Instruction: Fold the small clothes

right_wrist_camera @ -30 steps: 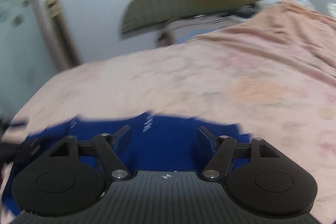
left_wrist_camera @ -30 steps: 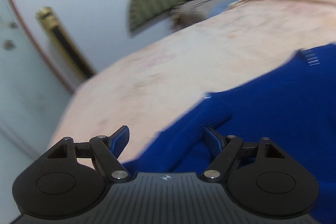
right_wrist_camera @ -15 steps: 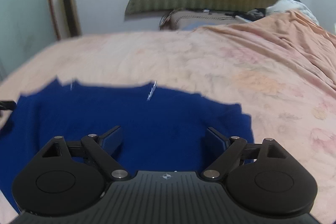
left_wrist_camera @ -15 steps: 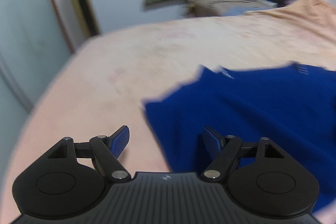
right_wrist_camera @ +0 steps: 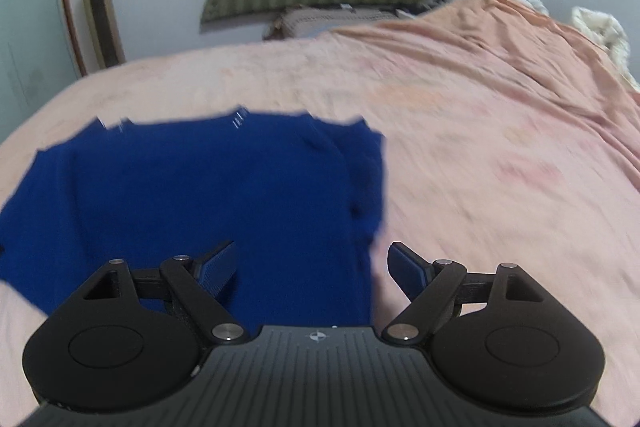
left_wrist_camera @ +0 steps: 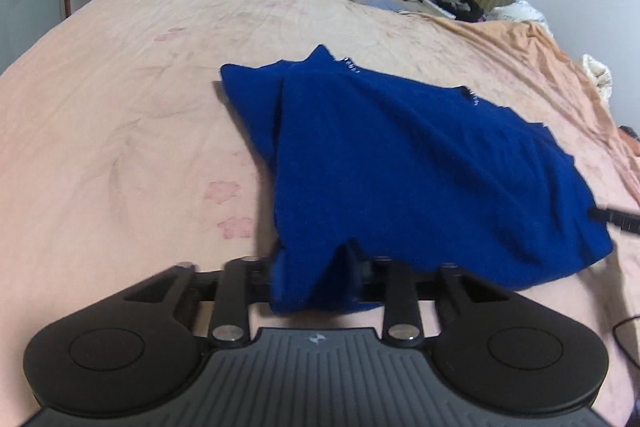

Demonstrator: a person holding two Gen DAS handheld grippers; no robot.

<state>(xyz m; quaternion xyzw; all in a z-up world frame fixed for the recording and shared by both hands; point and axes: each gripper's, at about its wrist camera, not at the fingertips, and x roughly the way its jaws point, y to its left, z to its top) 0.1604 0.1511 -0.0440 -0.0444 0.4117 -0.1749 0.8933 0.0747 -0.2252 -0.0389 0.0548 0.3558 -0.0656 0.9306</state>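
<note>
Left wrist view is showing us the left gripper (left_wrist_camera: 316, 279) pinching the blue garment's (left_wrist_camera: 420, 167) near corner, fingers having just been closing on it, while the right gripper (right_wrist_camera: 312, 267) is hanging wide over its right edge.

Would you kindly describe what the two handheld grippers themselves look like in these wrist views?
Both the left gripper and the right gripper have matte black ribbed bodies with a small white emblem, round side housings, silver pivot pins and black linkage arms. The right one's fingers carry blue textured pads.

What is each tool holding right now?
The left tool pinches the blue garment by its near corner. The right tool is open, holding nothing.
</note>
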